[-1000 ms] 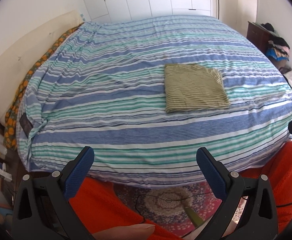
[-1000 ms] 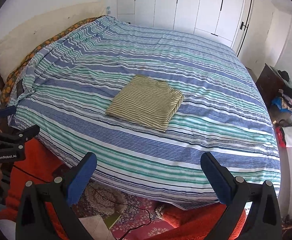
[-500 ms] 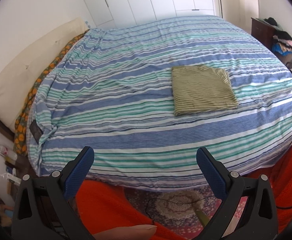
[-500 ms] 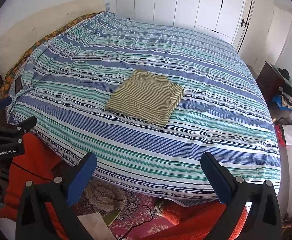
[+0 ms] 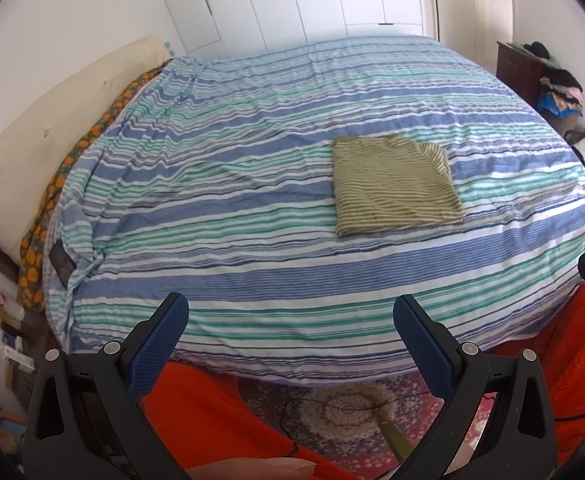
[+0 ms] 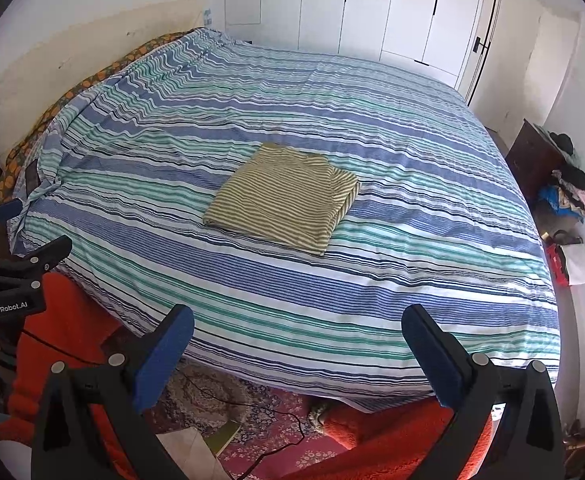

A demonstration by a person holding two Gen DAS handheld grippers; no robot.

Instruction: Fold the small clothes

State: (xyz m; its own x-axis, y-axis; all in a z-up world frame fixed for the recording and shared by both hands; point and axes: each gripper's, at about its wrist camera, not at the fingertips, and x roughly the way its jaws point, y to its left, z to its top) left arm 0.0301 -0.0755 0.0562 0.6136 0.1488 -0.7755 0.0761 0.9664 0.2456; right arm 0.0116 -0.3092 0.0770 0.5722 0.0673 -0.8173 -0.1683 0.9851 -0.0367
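On striped bedspread (image 5: 252, 216), folded olive-striped garment (image 5: 392, 186) lies flat, rectangular.

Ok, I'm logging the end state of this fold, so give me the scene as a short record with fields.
garment: olive striped shirt, folded into a flat rectangle
surface: striped bedspread, shirt lying near its middle
left gripper: open, empty, held off the near edge of the bed
right gripper: open, empty, also back from the bed
contact: neither gripper touches the shirt
background: clothes pile by the right wall
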